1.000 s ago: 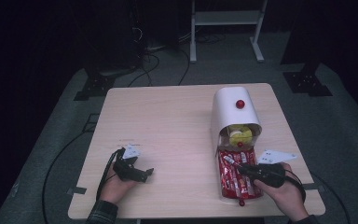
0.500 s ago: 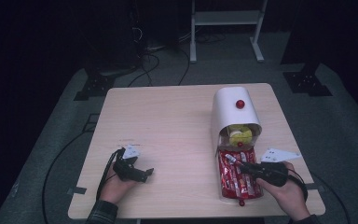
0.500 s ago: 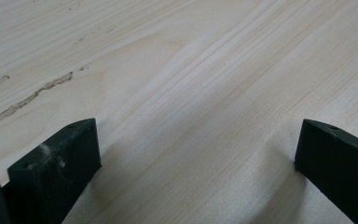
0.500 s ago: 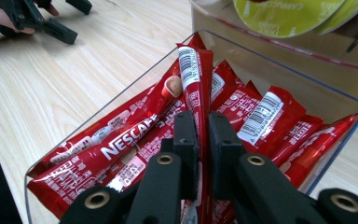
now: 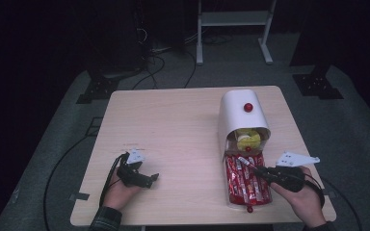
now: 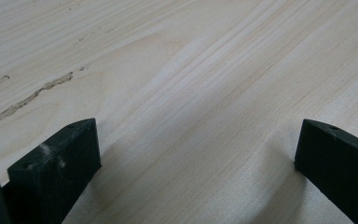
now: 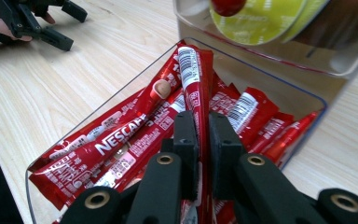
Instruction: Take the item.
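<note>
A clear drawer [image 5: 229, 195] full of red Nescafe sachets [image 5: 245, 185] is pulled out from under a white dispenser [image 5: 236, 108] at the table's right. My right gripper [image 5: 259, 169] hangs over the drawer, shut on one red sachet [image 5: 243, 160] whose free end points toward the dispenser. In the right gripper view the jaws [image 7: 203, 122] pinch that sachet [image 7: 193, 70] edge-on above the pile. My left gripper [image 5: 149, 178] rests on the bare wood at the front left, open, with nothing between its jaws [image 6: 198, 135].
Yellow capsules [image 5: 246, 139] sit in the dispenser's open mouth, and a red knob [image 5: 248, 107] is on its top. A small red knob [image 5: 249, 209] marks the drawer's front, close to the table edge. The left gripper [image 7: 51, 28] lies across the wooden table [image 5: 173, 125].
The right gripper has shifted slightly over the drawer, and one sachet now stands raised in its jaws. The left gripper has stayed put.
</note>
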Tool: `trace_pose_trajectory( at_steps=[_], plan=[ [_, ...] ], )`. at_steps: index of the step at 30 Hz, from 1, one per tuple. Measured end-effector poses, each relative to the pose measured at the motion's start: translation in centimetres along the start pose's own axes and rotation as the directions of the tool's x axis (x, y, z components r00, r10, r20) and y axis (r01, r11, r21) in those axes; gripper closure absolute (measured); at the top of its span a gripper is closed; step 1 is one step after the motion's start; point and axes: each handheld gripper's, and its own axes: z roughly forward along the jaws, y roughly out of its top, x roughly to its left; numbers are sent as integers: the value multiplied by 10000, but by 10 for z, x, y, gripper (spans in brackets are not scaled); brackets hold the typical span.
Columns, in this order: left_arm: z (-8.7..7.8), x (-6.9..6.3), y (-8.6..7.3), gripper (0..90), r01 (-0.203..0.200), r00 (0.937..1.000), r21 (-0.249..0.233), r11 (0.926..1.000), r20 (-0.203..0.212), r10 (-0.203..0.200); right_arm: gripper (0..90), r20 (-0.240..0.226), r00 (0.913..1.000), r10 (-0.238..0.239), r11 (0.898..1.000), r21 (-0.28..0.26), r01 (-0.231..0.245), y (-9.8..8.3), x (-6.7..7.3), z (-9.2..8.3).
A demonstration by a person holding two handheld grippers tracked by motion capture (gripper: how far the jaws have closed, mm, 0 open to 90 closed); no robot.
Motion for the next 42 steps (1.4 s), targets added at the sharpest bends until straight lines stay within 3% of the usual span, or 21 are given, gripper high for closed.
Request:
trace_pose_trajectory(
  at_steps=[42],
  plan=[
    [0, 0, 0, 0, 1, 10000, 4, 10000, 3, -1, 825, 708, 9965, 454, 9989, -116, -447, -9, -23, -26]
  ],
)
